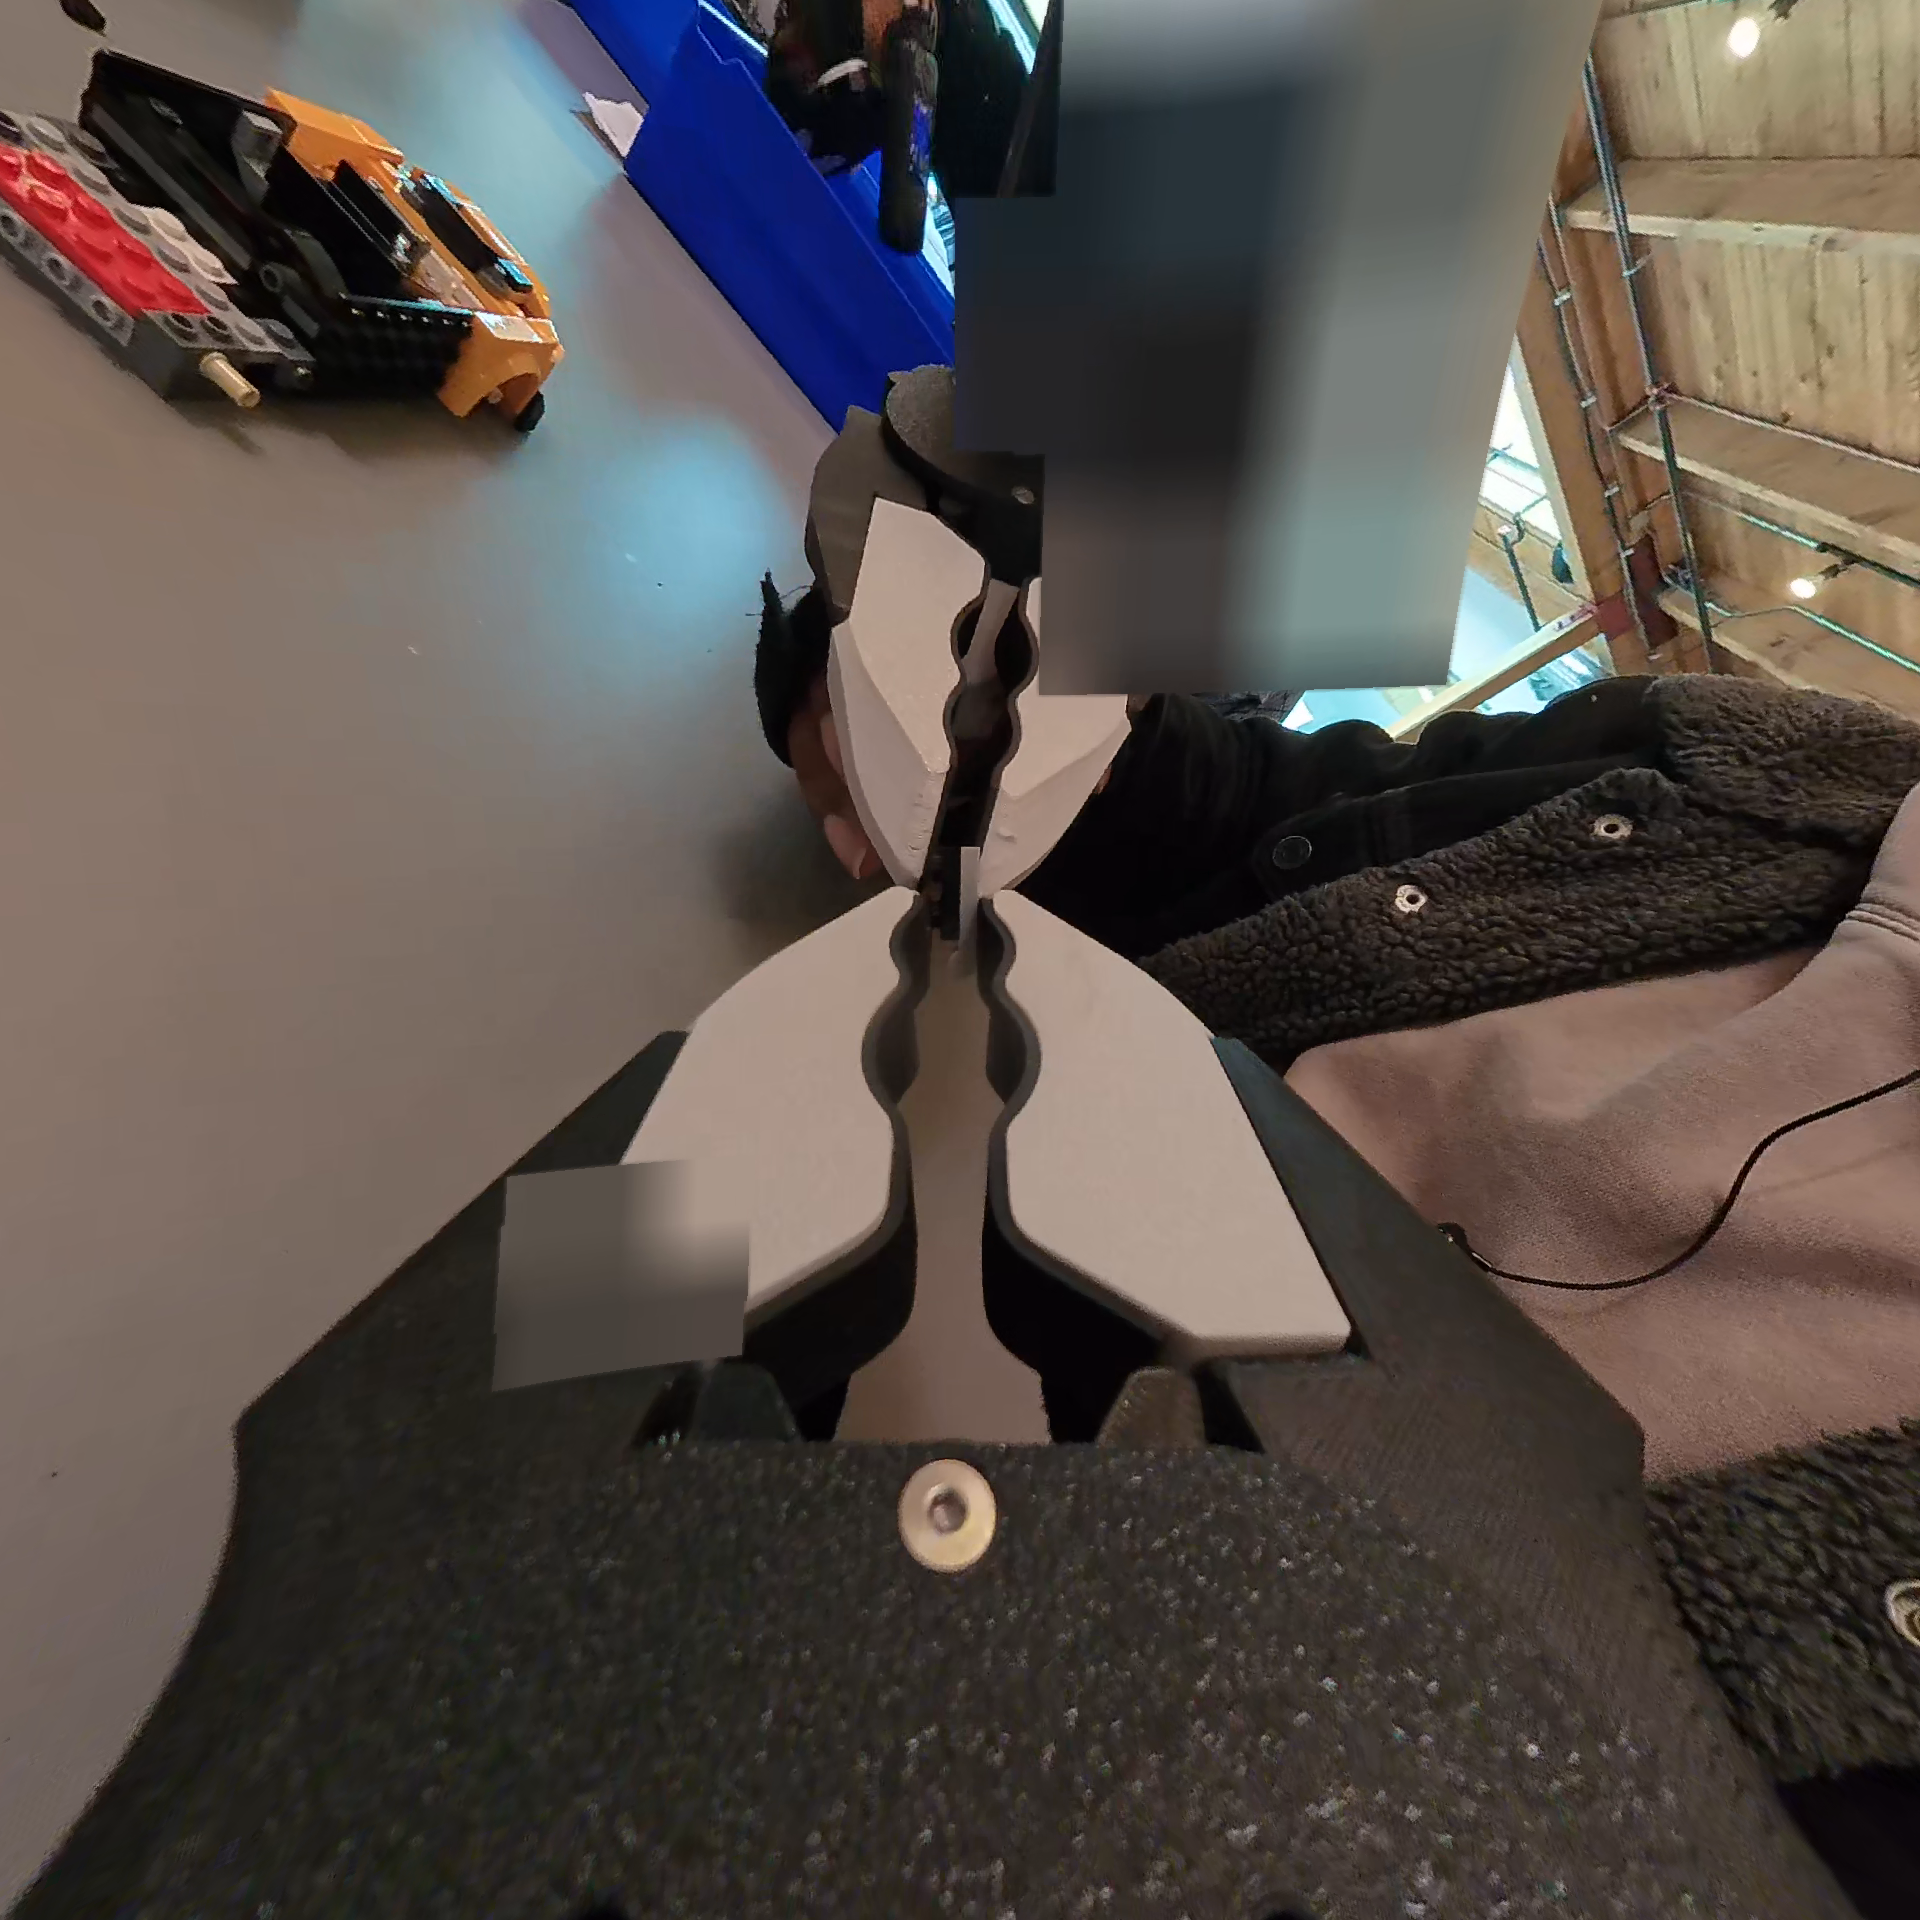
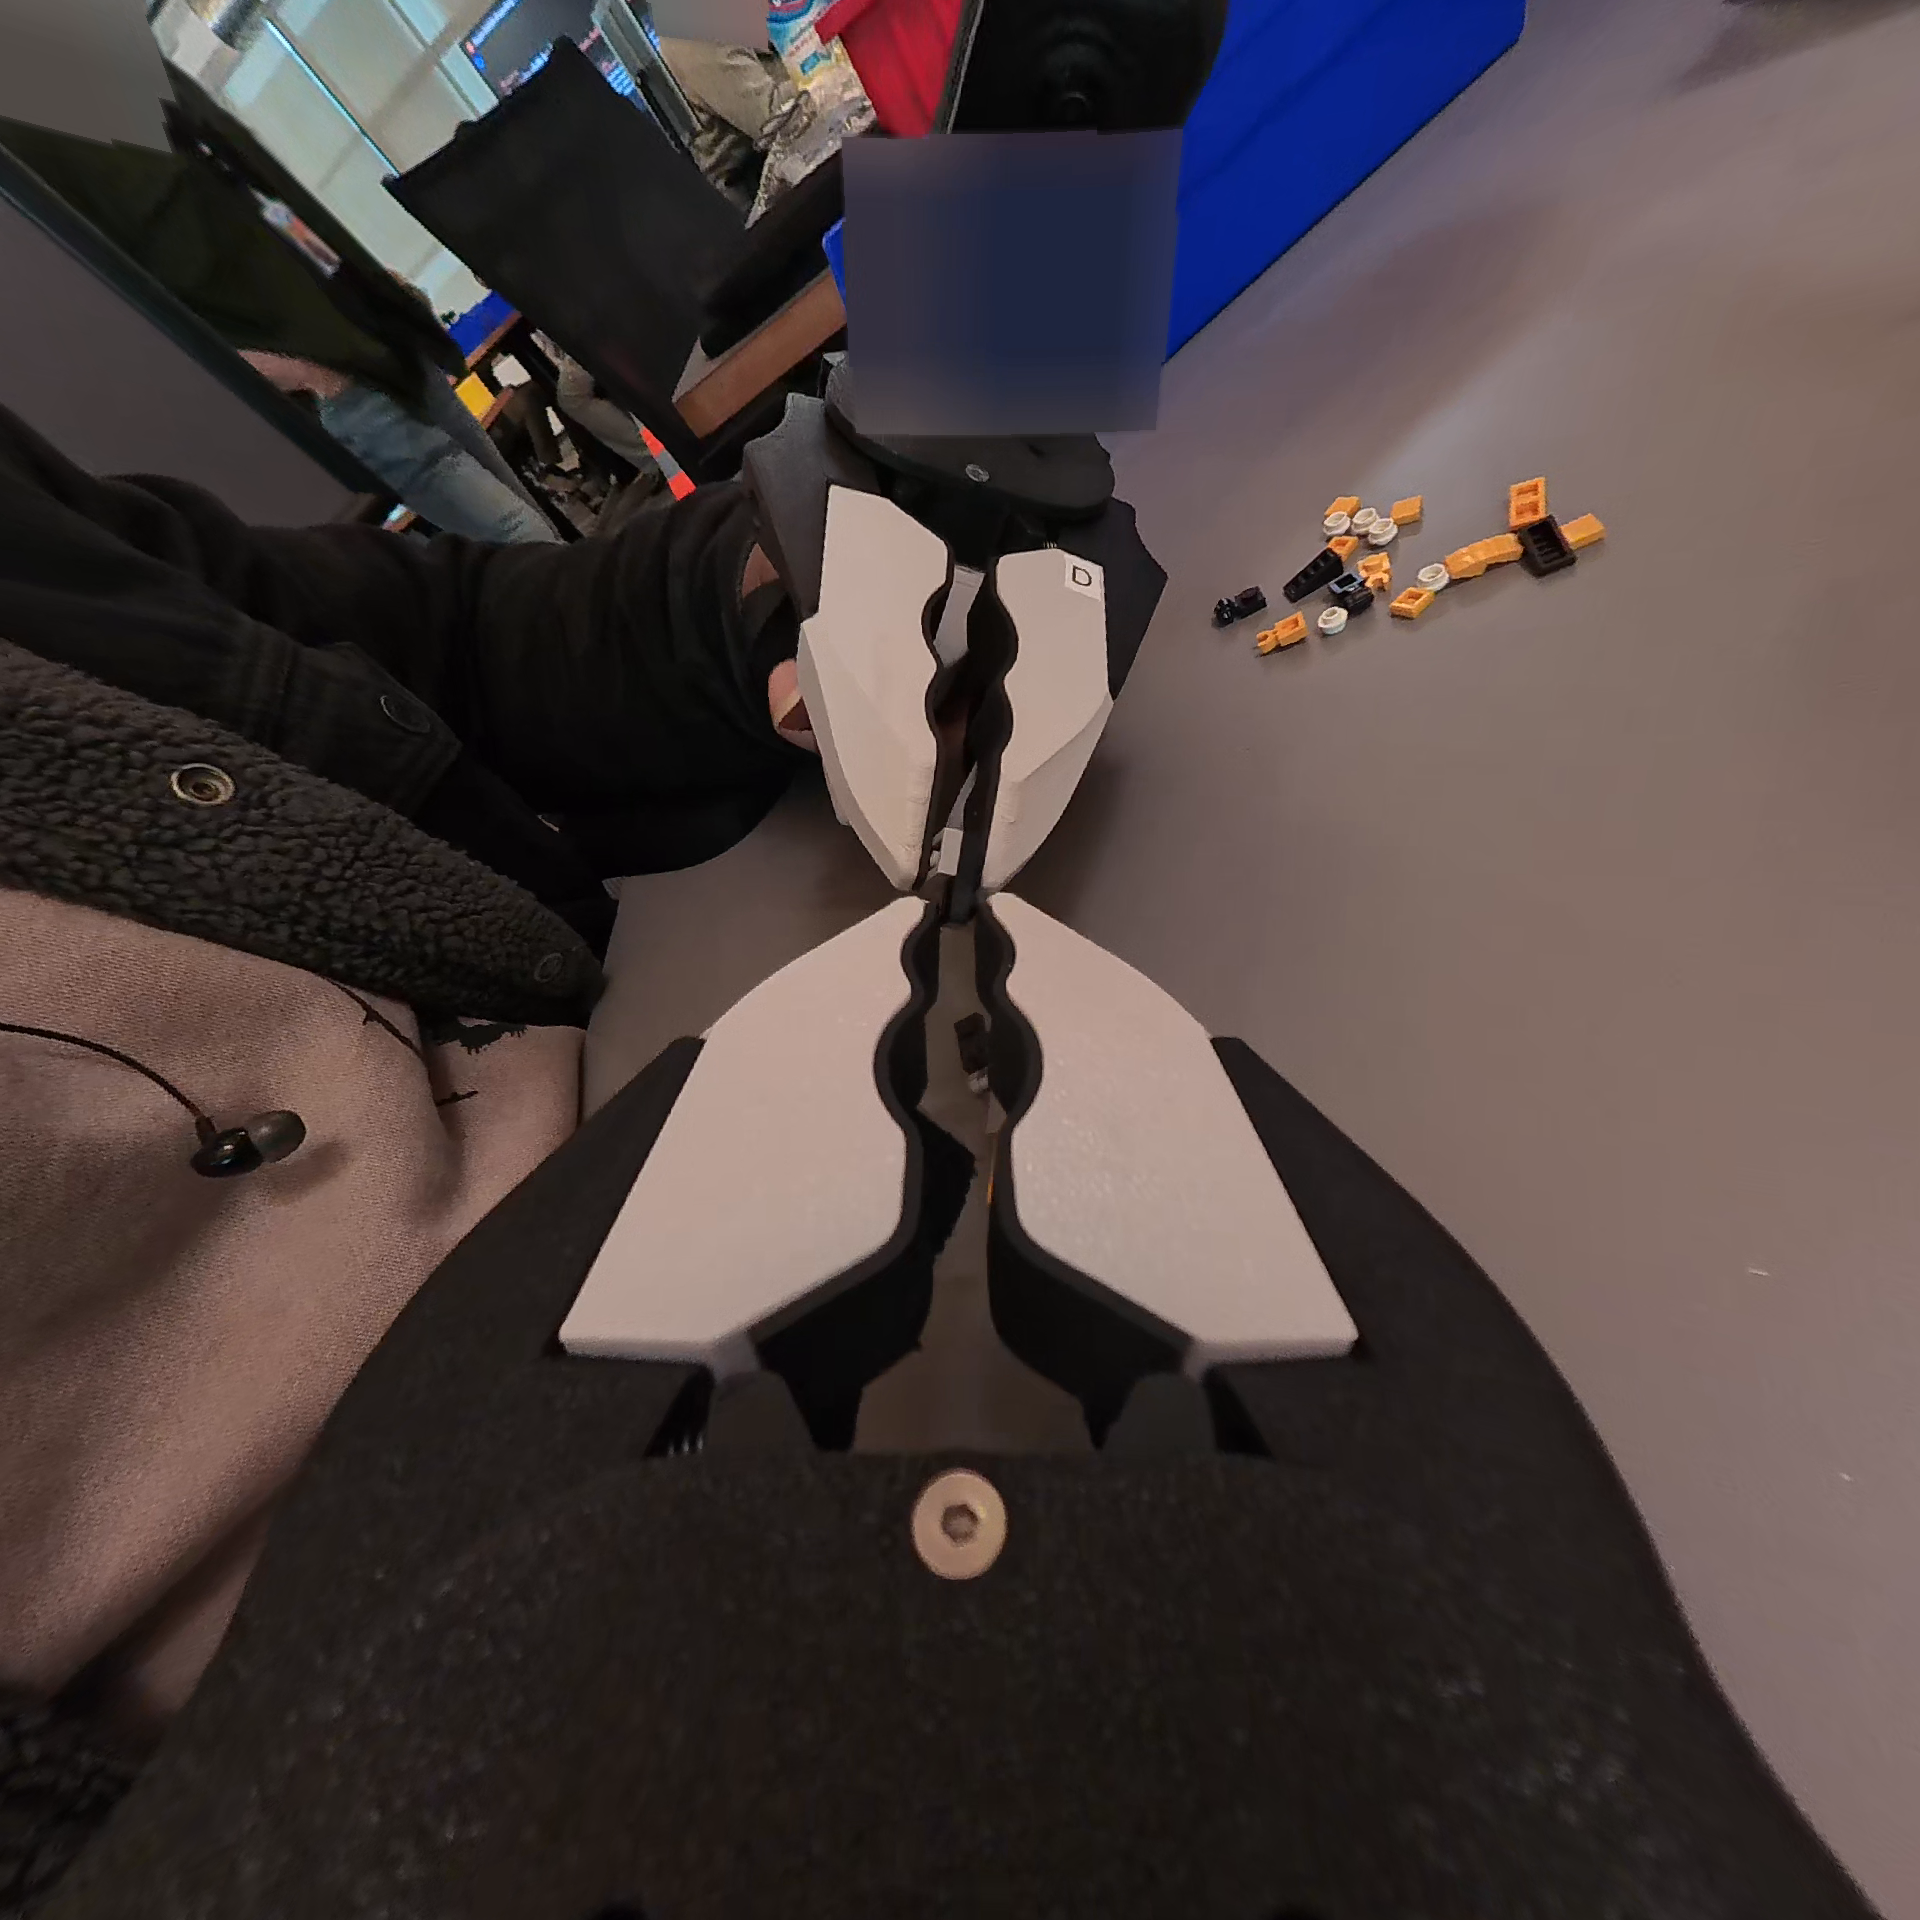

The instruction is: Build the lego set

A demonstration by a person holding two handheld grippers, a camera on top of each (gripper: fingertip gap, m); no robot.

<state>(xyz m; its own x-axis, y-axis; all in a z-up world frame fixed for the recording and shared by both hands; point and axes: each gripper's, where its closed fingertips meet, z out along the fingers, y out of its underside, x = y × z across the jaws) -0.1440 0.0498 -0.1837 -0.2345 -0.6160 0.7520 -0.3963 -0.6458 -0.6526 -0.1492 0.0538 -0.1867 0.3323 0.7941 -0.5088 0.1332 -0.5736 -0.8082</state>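
My left gripper (image 1: 951, 920) and my right gripper (image 2: 956, 914) meet tip to tip above the grey table (image 1: 312, 831). The left gripper is shut on a small light grey lego piece (image 1: 970, 894). The right gripper is shut on a thin black lego piece (image 2: 968, 831) that reaches into the left gripper's jaws. The right gripper also shows in the left wrist view (image 1: 951, 873), and the left gripper in the right wrist view (image 2: 951, 878). The two pieces touch between the tips; how they join is hidden. A partly built orange and black lego car (image 1: 343, 249) on a red and grey base sits at the far left.
Several loose orange, black and white lego pieces (image 2: 1423, 561) lie on the table to the right. Blue bins (image 1: 769, 208) stand along the table's far edge. A person's dark fleece jacket (image 1: 1507, 883) and sleeve (image 2: 520, 644) are close behind the grippers. My two grippers' fingertips are within a few centimetres of each other.
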